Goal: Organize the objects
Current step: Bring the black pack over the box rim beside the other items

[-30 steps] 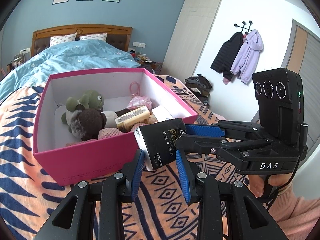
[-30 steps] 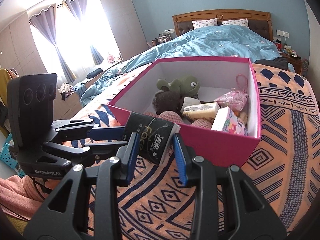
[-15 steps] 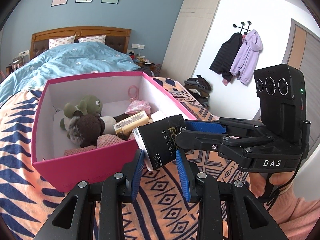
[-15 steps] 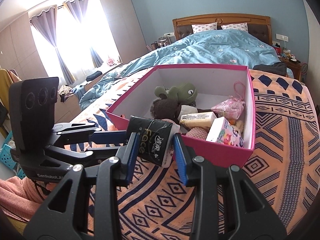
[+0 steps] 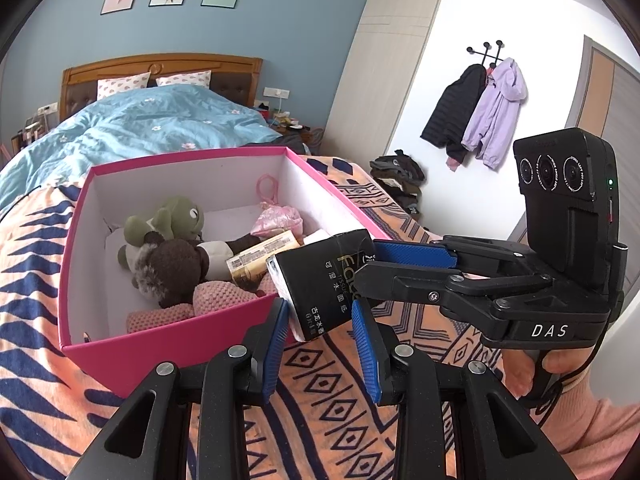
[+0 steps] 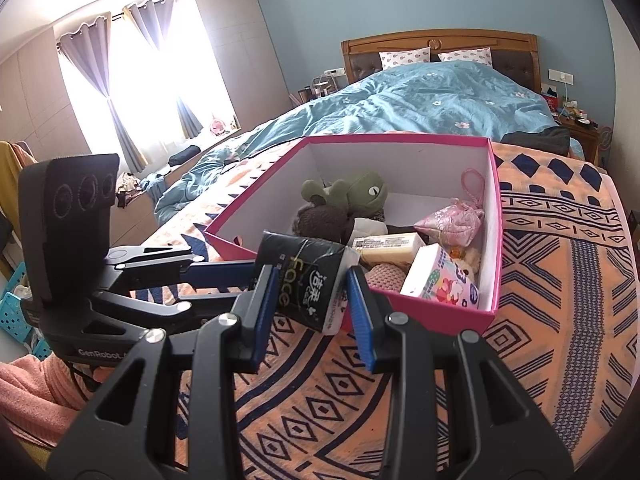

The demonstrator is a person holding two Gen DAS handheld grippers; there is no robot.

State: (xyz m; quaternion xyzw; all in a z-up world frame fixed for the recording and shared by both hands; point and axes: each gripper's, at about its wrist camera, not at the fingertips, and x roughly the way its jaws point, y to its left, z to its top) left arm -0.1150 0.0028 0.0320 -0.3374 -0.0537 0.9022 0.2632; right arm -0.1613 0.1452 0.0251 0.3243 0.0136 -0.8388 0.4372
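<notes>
A black tissue pack hangs in the air just over the near rim of the pink box. Both grippers meet at it from opposite sides. My left gripper has its blue pads at the pack's lower end, one on each side. My right gripper has its pads against the pack too. The pink box holds a green plush, a brown plush, a pink pouch, a yellow packet and a printed tissue pack.
The box stands on an orange and navy patterned blanket on the bed. A blue duvet lies behind it. Jackets hang on the right wall, with a clothes pile below them.
Both grippers and the black pack have risen and drawn back slightly from the box; the pack stays between them.
</notes>
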